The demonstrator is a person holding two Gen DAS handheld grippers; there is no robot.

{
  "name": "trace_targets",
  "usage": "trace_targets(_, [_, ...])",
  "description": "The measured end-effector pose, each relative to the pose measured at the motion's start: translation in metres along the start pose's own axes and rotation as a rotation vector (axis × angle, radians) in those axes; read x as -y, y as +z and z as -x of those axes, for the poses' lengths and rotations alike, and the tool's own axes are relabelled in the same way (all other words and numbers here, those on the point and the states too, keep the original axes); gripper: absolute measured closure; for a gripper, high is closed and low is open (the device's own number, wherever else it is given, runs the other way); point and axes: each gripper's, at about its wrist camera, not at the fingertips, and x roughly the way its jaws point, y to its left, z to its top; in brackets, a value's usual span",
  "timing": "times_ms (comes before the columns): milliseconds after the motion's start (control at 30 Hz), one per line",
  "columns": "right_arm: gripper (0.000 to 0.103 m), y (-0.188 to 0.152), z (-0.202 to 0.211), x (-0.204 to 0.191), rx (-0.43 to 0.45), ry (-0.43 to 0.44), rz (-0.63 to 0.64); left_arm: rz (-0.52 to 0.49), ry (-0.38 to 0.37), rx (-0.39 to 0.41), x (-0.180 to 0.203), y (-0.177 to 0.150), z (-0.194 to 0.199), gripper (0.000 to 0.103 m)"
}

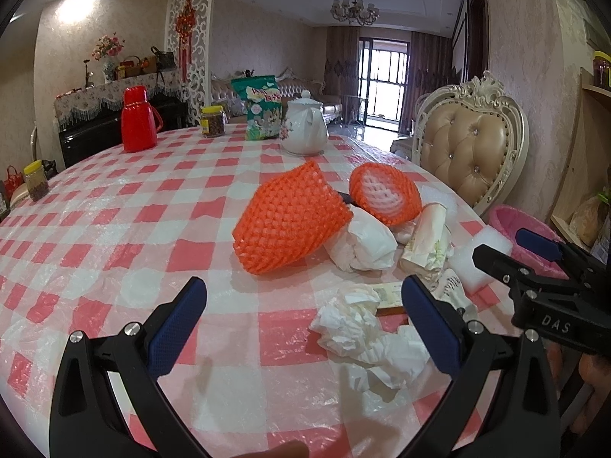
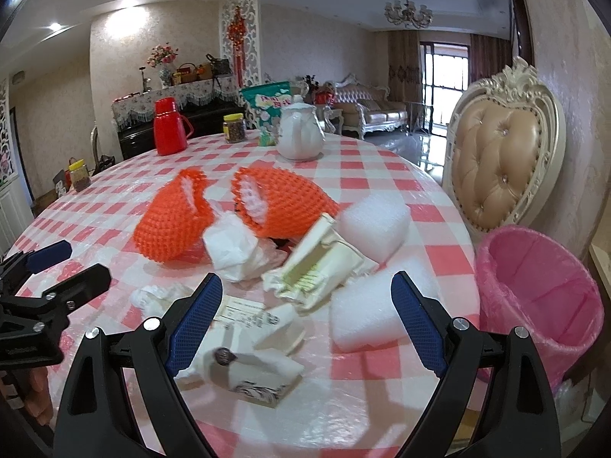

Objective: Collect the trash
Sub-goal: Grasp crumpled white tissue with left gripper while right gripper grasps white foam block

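Trash lies heaped on the red-and-white checked table (image 1: 114, 236). Two orange foam nets (image 1: 290, 221) (image 2: 175, 225) sit behind crumpled white tissue (image 1: 362, 328), a white wrapper (image 2: 233, 248), a torn cream carton (image 2: 320, 267), white foam blocks (image 2: 362, 316) and a small flattened box (image 2: 263, 381). A pink-lined bin (image 2: 542, 297) stands off the table's right edge. My left gripper (image 1: 301, 328) is open just above the crumpled tissue, holding nothing. My right gripper (image 2: 305, 324) is open over the flattened box and foam block, also holding nothing. Each gripper shows in the other's view (image 1: 534, 252) (image 2: 57, 271).
At the table's far side stand a red thermos (image 1: 138, 120), a jar (image 1: 213, 121), a green snack bag (image 1: 263, 108) and a white teapot (image 1: 305, 126). Another jar (image 1: 36, 181) sits at the left edge. A padded chair (image 2: 500, 160) stands right, behind the bin.
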Motion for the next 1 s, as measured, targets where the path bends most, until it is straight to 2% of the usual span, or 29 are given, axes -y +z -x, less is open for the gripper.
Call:
trace_targets(200, [0.018, -0.003, -0.003, 0.019, -0.024, -0.024, -0.03, -0.01, -0.061, -0.068, 0.011, -0.006, -0.016, 0.004])
trace_targets(367, [0.018, -0.006, -0.006, 0.032, -0.049, -0.028, -0.048, -0.009, -0.071, -0.158, 0.015, -0.01, -0.036, 0.006])
trace_targets(467, [0.018, -0.008, -0.008, 0.04, -0.063, -0.026, -0.058, 0.004, -0.087, -0.189, 0.015, -0.006, -0.044, 0.013])
trace_targets(733, [0.018, -0.008, -0.013, 0.053, -0.1, -0.027, -0.074, -0.011, -0.121, -0.313, 0.025, -0.006, -0.079, 0.04])
trace_targets(867, [0.018, -0.009, -0.018, 0.056, -0.119, -0.029, -0.066, -0.012, -0.126, -0.322, 0.025, -0.006, -0.086, 0.06])
trace_targets(1000, [0.018, -0.008, -0.027, 0.06, -0.152, -0.039, -0.071, 0.004, -0.133, -0.313, 0.02, -0.004, -0.085, 0.067])
